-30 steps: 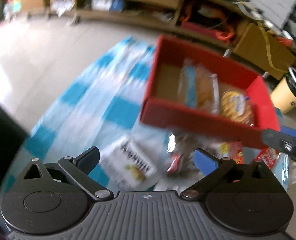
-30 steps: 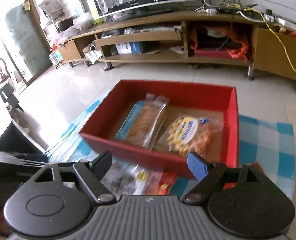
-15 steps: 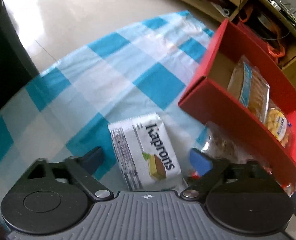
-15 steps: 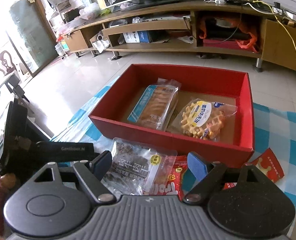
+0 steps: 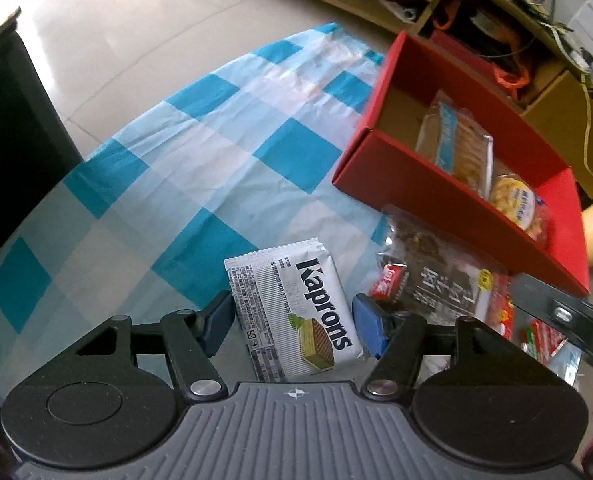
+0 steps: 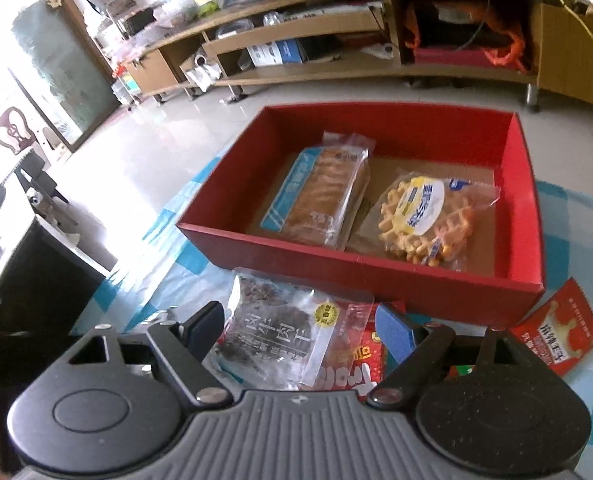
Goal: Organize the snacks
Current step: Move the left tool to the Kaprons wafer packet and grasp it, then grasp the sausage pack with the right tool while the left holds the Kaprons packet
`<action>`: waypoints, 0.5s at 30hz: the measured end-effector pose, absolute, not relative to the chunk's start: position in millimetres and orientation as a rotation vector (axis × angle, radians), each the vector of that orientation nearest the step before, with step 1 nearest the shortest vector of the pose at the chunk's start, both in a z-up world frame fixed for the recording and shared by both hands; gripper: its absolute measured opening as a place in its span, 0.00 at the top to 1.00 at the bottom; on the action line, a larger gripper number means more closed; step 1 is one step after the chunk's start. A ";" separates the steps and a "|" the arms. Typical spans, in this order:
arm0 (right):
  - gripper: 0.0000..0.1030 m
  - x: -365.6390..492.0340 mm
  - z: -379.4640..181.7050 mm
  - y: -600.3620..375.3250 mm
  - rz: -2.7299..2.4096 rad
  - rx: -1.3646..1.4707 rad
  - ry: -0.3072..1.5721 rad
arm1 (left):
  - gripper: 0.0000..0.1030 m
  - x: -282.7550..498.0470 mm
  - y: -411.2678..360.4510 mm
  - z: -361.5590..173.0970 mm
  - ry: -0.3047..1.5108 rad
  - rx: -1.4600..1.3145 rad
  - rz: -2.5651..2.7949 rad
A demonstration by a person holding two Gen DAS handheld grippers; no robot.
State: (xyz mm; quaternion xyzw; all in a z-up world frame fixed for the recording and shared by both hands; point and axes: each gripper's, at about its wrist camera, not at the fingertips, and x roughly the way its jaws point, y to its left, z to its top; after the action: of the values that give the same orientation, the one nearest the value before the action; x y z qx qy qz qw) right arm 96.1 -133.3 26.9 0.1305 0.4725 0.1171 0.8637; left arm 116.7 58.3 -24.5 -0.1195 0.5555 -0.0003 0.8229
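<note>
Left hand-held gripper (image 5: 292, 322) wide around wafer pack (image 5: 294, 316); right hand-held gripper (image 6: 300, 330) wide.

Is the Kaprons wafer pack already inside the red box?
No, the Kaprons wafer pack lies on the checkered cloth outside the red box, between the open left gripper's fingers.

One red box (image 6: 436, 292) holds two snack packs: a bread pack (image 6: 320, 196) and a waffle pack (image 6: 426, 220). Outside it lie one Kaprons wafer pack (image 5: 296, 312), one dark clear pack (image 6: 272, 328), and at least two red packs (image 6: 556, 332).
</note>
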 end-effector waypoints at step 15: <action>0.19 107.0 -5.7 -120.8 0.515 0.620 1.143 | 0.31 121.3 81.8 -16.3 1.167 -0.283 -0.044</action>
State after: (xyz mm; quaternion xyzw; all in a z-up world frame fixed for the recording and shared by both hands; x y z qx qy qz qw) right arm 107.0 -120.8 -5.7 0.2853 0.5260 0.2372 0.7653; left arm 121.3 81.8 -16.3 -0.1332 0.5491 -0.0206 0.8248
